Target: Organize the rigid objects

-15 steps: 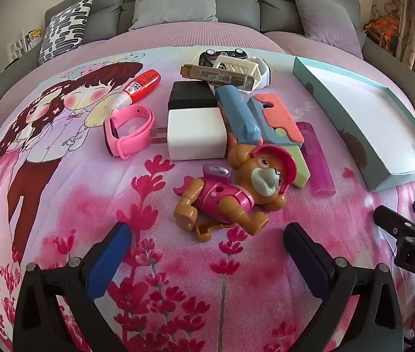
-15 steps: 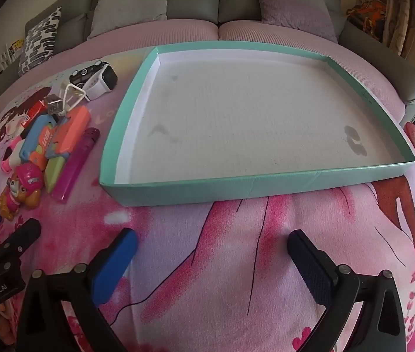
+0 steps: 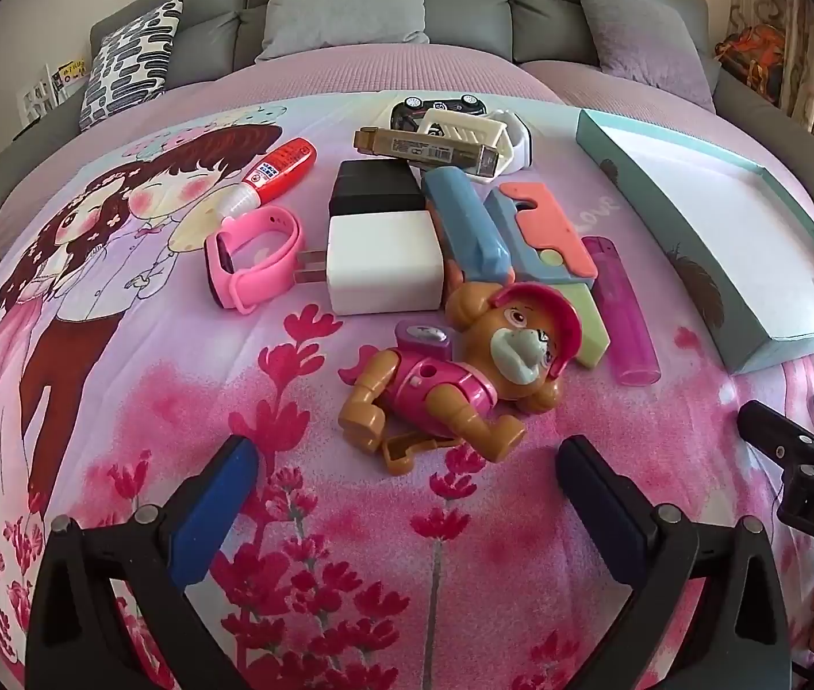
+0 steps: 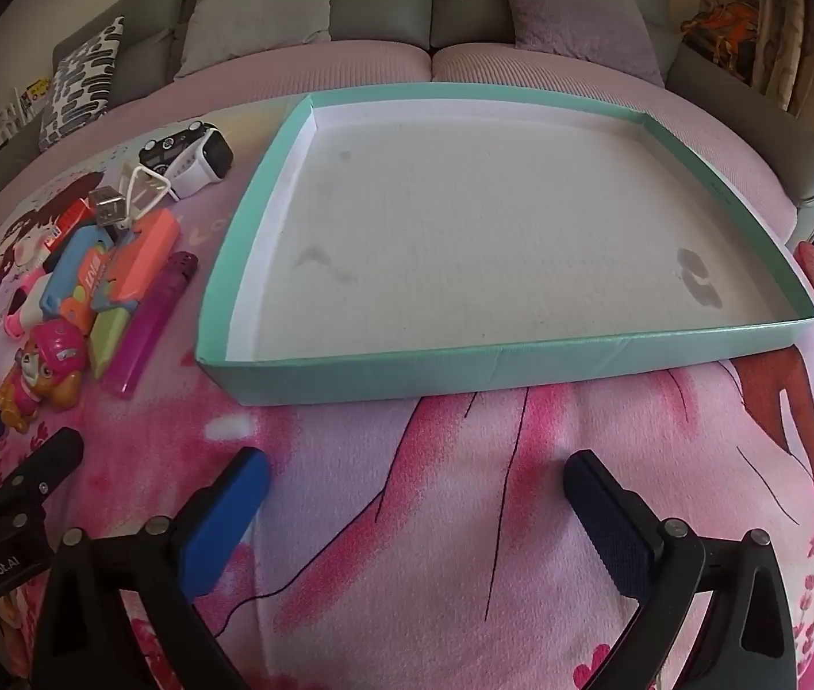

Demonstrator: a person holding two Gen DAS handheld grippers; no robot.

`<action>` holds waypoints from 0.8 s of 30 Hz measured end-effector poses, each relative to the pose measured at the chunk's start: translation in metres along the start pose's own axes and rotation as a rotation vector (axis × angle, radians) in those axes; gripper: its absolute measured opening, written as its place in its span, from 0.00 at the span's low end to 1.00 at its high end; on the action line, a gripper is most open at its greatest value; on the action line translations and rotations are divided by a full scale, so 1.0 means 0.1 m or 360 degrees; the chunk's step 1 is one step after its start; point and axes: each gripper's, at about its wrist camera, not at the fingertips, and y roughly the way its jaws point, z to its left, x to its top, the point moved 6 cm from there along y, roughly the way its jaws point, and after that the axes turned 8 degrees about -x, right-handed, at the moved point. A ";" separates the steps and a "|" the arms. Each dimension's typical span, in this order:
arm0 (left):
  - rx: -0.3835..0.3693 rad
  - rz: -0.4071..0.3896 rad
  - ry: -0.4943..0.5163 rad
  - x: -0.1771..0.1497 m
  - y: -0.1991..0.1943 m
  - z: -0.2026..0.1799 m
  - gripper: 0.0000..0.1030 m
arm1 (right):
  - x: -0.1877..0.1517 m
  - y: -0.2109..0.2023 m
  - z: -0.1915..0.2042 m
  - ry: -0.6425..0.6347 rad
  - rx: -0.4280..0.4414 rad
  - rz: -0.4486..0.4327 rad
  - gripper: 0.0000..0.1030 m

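Observation:
A pile of small rigid objects lies on the pink bed cover: a toy dog in a pink outfit (image 3: 464,368), a white charger (image 3: 384,264), a pink watch band (image 3: 252,259), a red glue bottle (image 3: 277,172), a purple lighter (image 3: 622,310), and blue and orange toy pieces (image 3: 528,224). My left gripper (image 3: 407,489) is open just in front of the toy dog. A shallow teal tray (image 4: 384,376) with a white bottom lies to the right. My right gripper (image 4: 415,500) is open and empty in front of the tray's near wall.
A black box (image 3: 375,190), a brown bar (image 3: 424,146), a white watch (image 4: 200,167) and a toy car (image 3: 441,106) lie at the back of the pile. Grey sofa cushions (image 3: 349,0) stand behind. The right gripper's body shows at the left view's right edge (image 3: 798,460).
My left gripper has moved slightly closer to the toy dog. The right gripper has barely moved.

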 end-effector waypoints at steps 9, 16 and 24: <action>-0.0007 0.0000 -0.0002 0.00 0.00 0.01 1.00 | 0.01 -0.01 0.03 -0.0001 -0.0001 -0.0007 1.00; -0.0006 0.0000 -0.0002 0.00 0.00 0.00 1.00 | 0.00 -0.02 0.02 -0.0002 -0.0002 -0.0010 1.00; -0.0004 0.0000 -0.0002 0.00 0.00 0.00 1.00 | 0.01 -0.03 0.01 -0.0007 -0.0007 -0.0020 1.00</action>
